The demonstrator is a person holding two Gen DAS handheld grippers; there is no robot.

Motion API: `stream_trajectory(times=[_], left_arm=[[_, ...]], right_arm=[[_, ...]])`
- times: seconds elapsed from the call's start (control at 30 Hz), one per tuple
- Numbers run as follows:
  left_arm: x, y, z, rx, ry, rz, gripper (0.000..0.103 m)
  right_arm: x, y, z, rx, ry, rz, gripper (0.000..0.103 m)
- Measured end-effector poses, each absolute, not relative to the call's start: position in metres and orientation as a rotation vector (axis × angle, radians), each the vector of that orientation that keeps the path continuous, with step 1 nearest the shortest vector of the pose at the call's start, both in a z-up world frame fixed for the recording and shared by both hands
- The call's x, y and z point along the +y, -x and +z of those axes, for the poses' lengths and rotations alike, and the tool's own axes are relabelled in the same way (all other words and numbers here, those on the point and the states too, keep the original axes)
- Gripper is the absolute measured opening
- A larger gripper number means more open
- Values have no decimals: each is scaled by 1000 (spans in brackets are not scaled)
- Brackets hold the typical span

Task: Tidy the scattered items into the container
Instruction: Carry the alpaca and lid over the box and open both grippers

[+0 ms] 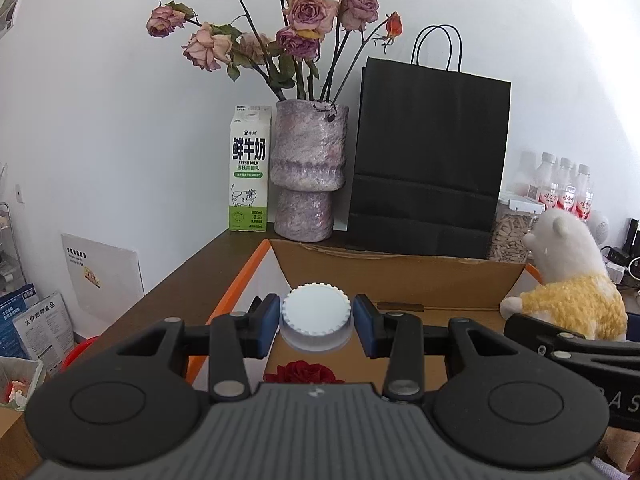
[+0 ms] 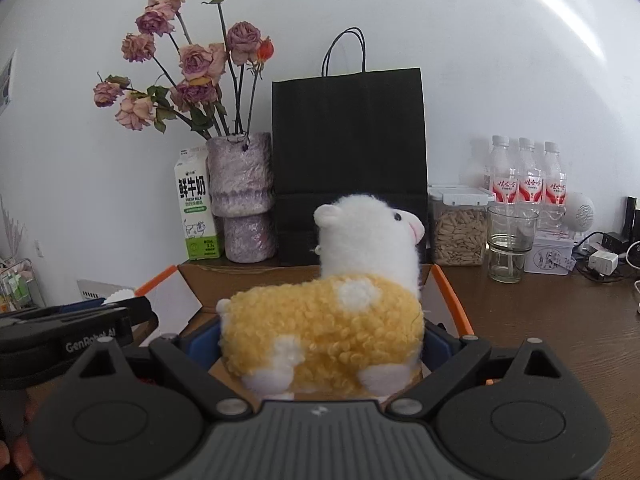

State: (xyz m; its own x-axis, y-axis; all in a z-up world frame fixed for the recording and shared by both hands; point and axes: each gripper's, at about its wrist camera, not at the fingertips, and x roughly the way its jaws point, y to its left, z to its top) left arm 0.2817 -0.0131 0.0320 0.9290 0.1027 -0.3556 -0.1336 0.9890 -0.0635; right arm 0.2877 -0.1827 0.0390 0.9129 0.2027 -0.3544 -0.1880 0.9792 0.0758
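Note:
A white bottle with a ridged cap (image 1: 316, 314) sits between the blue pads of my left gripper (image 1: 316, 322), which is shut on it above the open cardboard box (image 1: 400, 276) with orange-edged flaps. A red rose (image 1: 304, 373) lies in the box below the bottle. My right gripper (image 2: 320, 344) is shut on a yellow and white plush alpaca (image 2: 332, 320), held upright over the box (image 2: 452, 304). The alpaca (image 1: 568, 300) also shows at the right of the left wrist view. The left gripper's body (image 2: 72, 332) appears at the left of the right wrist view.
Behind the box stand a milk carton (image 1: 249, 168), a purple vase of dried roses (image 1: 306, 172) and a black paper bag (image 1: 430, 152). A jar of seeds (image 2: 460, 228), stacked glasses (image 2: 510, 240), water bottles (image 2: 526, 176), a tin and chargers crowd the brown table (image 2: 560, 340) at the right.

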Motion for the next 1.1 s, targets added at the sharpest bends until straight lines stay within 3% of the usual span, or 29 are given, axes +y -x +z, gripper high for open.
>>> stream_trajectory(times=[0.33, 0.37, 0.4, 0.43, 1.1], left_arm=[[-16, -279, 29, 358, 65, 129, 45], [-16, -277, 30, 357, 67, 135, 68], [-16, -276, 31, 353, 70, 146, 98], [-15, -274, 31, 340, 69, 192, 103], [-17, -273, 31, 370, 57, 193, 103]], right_arm=[[-182, -288, 31, 410, -30, 210, 100], [-183, -287, 30, 414, -39, 212, 101], [-183, -287, 30, 419, -40, 208, 103], [-183, -284, 29, 419, -31, 199, 103], [-181, -279, 28, 433, -12, 162, 103]])
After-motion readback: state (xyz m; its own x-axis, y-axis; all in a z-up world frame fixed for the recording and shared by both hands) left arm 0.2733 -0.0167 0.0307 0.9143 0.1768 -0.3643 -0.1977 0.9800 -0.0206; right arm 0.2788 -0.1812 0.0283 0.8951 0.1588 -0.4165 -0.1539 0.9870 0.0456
